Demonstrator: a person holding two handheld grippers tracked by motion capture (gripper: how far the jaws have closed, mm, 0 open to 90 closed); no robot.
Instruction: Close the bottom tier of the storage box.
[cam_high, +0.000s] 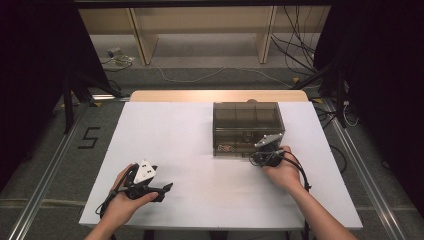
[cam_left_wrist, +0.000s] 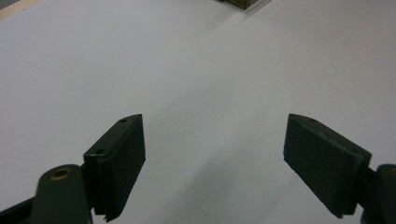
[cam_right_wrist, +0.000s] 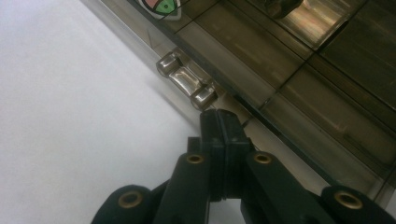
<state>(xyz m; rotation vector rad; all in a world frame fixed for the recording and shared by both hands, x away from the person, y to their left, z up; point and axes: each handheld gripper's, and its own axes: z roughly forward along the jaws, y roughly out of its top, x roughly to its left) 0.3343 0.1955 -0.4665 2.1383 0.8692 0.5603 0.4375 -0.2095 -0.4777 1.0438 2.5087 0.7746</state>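
In the high view a smoky transparent box (cam_high: 247, 127) sits on the white table (cam_high: 170, 145), its long axis running left to right, its latched front face toward the person; the right gripper (cam_high: 261, 156) sits at that front face near its right end, and the left gripper (cam_high: 165, 189) lies well apart to the left, pointing right.

In the left gripper view the jaws stand wide apart with nothing between the fingers (cam_left_wrist: 119, 163), bare table ahead of them; a corner of the box (cam_left_wrist: 238, 3) shows far beyond.

In the right gripper view the fingers (cam_right_wrist: 223, 140) are clenched together, tips just below a clear latch (cam_right_wrist: 186, 80) on the box's front edge (cam_right_wrist: 261, 112); whether they pinch anything I cannot tell.
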